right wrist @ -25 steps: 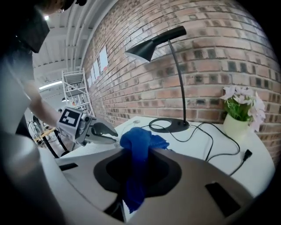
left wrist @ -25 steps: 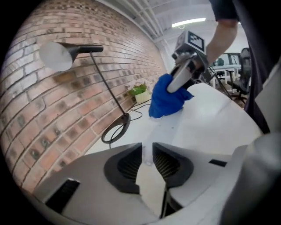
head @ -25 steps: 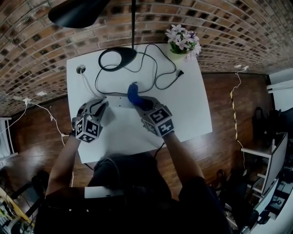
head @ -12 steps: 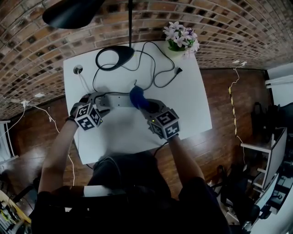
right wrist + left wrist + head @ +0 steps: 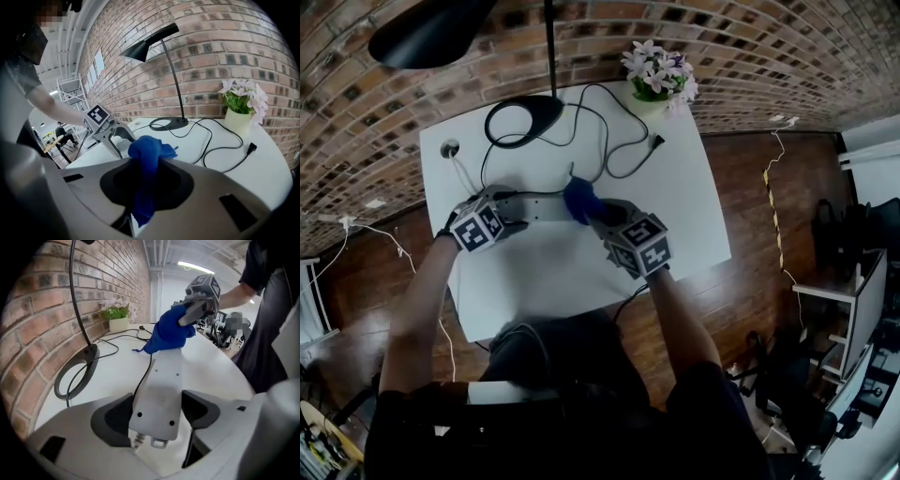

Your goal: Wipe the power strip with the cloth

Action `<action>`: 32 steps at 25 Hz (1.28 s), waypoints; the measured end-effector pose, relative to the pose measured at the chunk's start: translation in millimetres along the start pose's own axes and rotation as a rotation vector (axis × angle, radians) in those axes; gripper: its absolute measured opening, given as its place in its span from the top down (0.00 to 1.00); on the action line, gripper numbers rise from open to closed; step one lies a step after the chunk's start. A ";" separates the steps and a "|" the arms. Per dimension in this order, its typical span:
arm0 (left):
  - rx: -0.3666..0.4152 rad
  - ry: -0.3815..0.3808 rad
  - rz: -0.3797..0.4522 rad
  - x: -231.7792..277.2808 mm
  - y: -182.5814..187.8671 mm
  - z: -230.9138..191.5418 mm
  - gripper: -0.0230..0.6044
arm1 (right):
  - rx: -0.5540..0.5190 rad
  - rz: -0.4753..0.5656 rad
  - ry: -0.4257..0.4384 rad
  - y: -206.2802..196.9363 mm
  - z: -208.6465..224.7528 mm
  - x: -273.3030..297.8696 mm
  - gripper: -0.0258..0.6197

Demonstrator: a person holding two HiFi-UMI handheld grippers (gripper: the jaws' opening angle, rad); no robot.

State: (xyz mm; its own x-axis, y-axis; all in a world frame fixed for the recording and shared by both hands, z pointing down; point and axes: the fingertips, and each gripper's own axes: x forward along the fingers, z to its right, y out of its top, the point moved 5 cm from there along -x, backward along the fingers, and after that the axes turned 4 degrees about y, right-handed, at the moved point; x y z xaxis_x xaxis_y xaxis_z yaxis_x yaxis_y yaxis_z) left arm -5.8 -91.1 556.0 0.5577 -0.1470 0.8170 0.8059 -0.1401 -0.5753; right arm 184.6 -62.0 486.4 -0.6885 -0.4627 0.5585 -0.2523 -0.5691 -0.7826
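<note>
On a white tabletop (image 5: 680,211) set against a brick wall (image 5: 384,112), a person seen from above holds a tool in each hand. A pale grey power strip (image 5: 541,206) lies flat near the middle of the tabletop, stretched between the two tools.

The left hand-held gripper (image 5: 514,208) points steeply down over the strip's cord end. Its jaws have just been opening and stand wide apart, released. The end of the strip sits between them, with a clear gap on one side.

The right hand-held gripper (image 5: 594,212) is clenched on a bunched blue cloth (image 5: 578,199). The cloth bulges out past the jaws, and its free part touches the far end of the strip.

Behind the strip, a black desk lamp (image 5: 431,33) rises on a thin stem from a ring-shaped base (image 5: 525,117). A black cable (image 5: 619,141) loops loosely across the back of the tabletop to a loose plug near the far right corner. A pot of pale flowers (image 5: 656,73) stands in that corner.
</note>
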 end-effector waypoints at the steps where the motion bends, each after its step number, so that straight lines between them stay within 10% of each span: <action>1: 0.020 0.015 -0.002 0.3 -0.7 0.2 0.42 | 0.009 0.001 -0.002 -0.4 1.6 -0.5 0.86; 12: 0.456 0.565 0.053 -18.5 -4.9 33.4 0.47 | -0.111 0.081 0.042 26.0 -20.5 5.3 0.86; 24: 0.468 0.617 0.076 -25.1 -14.5 43.8 0.49 | -0.378 -0.330 0.318 26.2 -44.8 83.5 0.80; 27: 0.477 0.616 0.089 -26.4 -17.2 46.0 0.50 | -0.411 -0.457 0.365 17.8 -46.9 100.0 0.55; 32: 0.480 0.611 0.116 -27.8 -16.5 51.4 0.53 | -0.419 -0.596 0.438 -1.5 -43.3 118.9 0.50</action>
State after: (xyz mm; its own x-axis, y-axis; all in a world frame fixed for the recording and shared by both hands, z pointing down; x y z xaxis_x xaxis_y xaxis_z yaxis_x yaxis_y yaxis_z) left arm -24.4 -34.3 544.9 0.5474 -0.6668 0.5057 0.8248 0.3274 -0.4611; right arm 73.7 -86.8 542.1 -0.5398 0.1887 0.8203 -0.8279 -0.2955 -0.4768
